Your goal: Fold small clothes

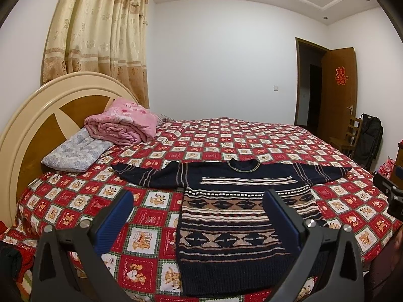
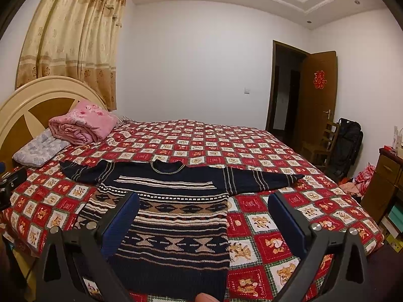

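Left wrist view: the sweater (image 1: pixel 241 216) lies flat and face up on the bed (image 1: pixel 226 138), filling the centre and lower centre of the frame, collar toward the top, both sleeves stretched out sideways across the middle. The left gripper (image 1: pixel 200 195) sits at the bottom of the frame with its fingers spread wide and nothing between them; one blue pad is over the quilt at lower left, the other over the sweater body at lower right. The right gripper's body shows at the right edge. A pink blanket (image 1: pixel 121 123) and a grey pillow (image 1: pixel 75 151) lie at the left, well apart from the sweater.

Right wrist view: the sweater occupies the centre and lower left of the frame, hem at the bottom edge. The right gripper (image 2: pixel 204 197) is likewise spread and empty, left pad over the sweater, right pad over bare quilt.

Assessment: a thick knit, soft and limp, moderately heavy for its size, likely to sag and stretch if lifted by one point. It should not slip in the pads. Best hold appears to be a sleeve cuff or shoulder seam, pinching the full thickness, one gripper to each side
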{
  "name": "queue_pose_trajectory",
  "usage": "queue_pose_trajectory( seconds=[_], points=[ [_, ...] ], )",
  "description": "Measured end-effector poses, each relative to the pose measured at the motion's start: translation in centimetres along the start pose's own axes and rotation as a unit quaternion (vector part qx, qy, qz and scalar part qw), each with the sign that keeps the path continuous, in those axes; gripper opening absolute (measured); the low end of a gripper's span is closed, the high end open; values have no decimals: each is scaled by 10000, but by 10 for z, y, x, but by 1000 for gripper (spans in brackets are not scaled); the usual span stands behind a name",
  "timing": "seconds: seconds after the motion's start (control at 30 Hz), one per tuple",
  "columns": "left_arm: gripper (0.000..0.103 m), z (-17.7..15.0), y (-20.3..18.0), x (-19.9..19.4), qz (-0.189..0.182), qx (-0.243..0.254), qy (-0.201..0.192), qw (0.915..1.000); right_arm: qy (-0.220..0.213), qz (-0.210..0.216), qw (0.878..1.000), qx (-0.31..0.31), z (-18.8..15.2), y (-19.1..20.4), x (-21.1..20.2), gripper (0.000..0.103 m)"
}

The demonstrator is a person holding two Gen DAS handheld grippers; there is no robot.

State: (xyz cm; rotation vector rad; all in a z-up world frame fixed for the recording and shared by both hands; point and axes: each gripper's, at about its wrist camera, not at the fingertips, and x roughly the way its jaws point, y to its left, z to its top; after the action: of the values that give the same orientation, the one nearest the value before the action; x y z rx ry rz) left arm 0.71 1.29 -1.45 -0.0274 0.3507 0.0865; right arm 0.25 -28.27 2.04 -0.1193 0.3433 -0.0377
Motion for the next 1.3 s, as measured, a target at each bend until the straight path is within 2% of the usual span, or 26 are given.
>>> queue_pose_trajectory(
  seconds=[0.73, 0.83, 0.9, 1.17, 1.2, 1.3],
  points=[
    [103, -5, 1, 13, 75, 4, 119, 9999, 144, 85, 9999, -5, -3, -2, 9, 102],
    [103, -7, 0, 19, 93, 21, 115, 9999, 116, 298, 9995, 70, -7, -7, 14, 102],
    [103, -10, 0, 27, 192, 54, 103, 9997, 212, 449, 9987, 149, -13, -13, 26, 102],
    [103, -18, -3, 97, 466, 303, 444, 9975, 805, 379, 9947, 516, -41, -47, 96, 101],
    [103, -19, -2, 106, 476, 305, 519, 9971, 944, 279, 9934, 585, -45, -57, 113, 98],
    [103, -21, -3, 130, 449, 252, 661, 9965, 1274, 192, 9883, 815, -52, -88, 148, 74]
  ],
)
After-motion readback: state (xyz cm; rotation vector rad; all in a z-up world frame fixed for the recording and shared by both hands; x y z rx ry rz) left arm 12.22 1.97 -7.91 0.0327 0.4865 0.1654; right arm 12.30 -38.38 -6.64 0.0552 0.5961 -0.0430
